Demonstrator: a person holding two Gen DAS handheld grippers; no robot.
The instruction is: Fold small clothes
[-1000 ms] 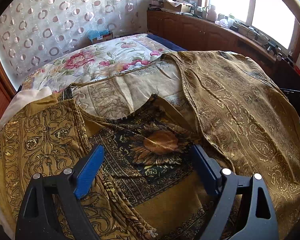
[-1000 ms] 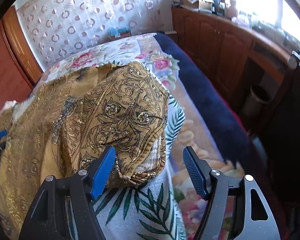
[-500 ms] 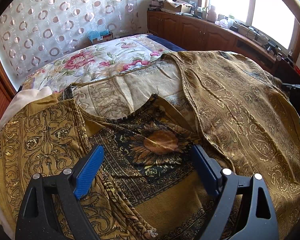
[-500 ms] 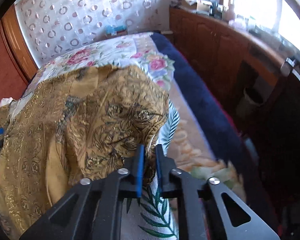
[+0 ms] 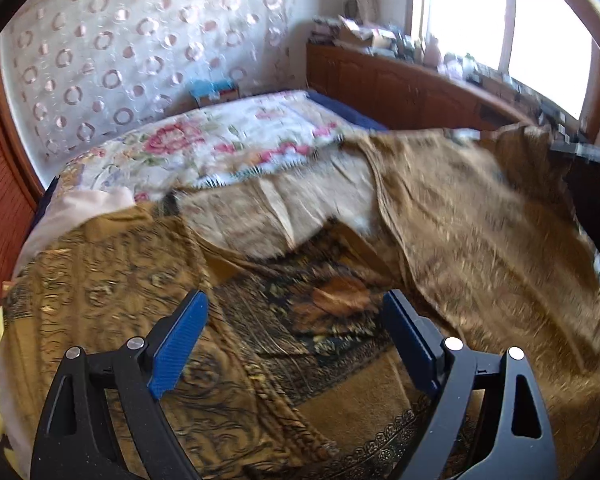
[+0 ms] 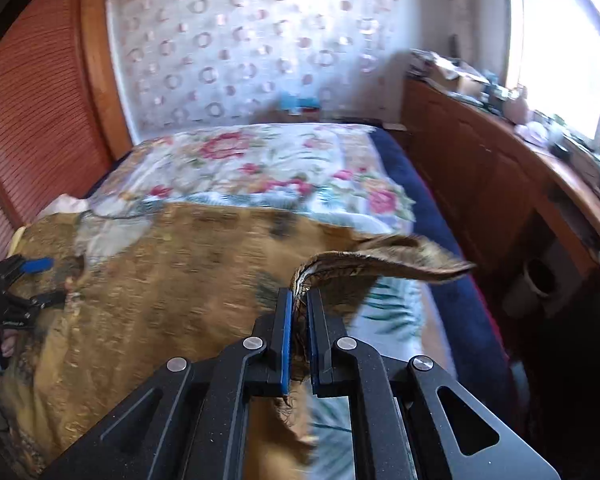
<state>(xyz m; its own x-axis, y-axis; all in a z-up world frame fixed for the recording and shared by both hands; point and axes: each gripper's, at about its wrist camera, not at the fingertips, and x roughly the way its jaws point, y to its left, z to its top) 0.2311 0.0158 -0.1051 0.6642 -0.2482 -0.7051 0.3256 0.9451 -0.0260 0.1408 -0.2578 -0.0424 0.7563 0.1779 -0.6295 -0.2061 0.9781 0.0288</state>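
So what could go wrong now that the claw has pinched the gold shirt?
The right gripper pinches only the edge of the gold shirt, so it might slip free. The left gripper is open above the shirt, holding nothing down, so the whole shirt could drag along. The lifted flap hangs near the bed edge and could slide off.

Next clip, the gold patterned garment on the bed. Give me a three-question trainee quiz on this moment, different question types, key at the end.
1. True or false: the right gripper is shut on the garment's sleeve.
2. What lies between the open jaws of the left gripper? A) a bare floral bedspread B) the garment's dark flower panel C) a pillow
3. Fill in: along the window side of the bed runs a wooden ____.

Key: 1 true, the pads pinch the lifted sleeve. 2 B, the gripper hangs over it, gripping nothing. 3 cabinet.
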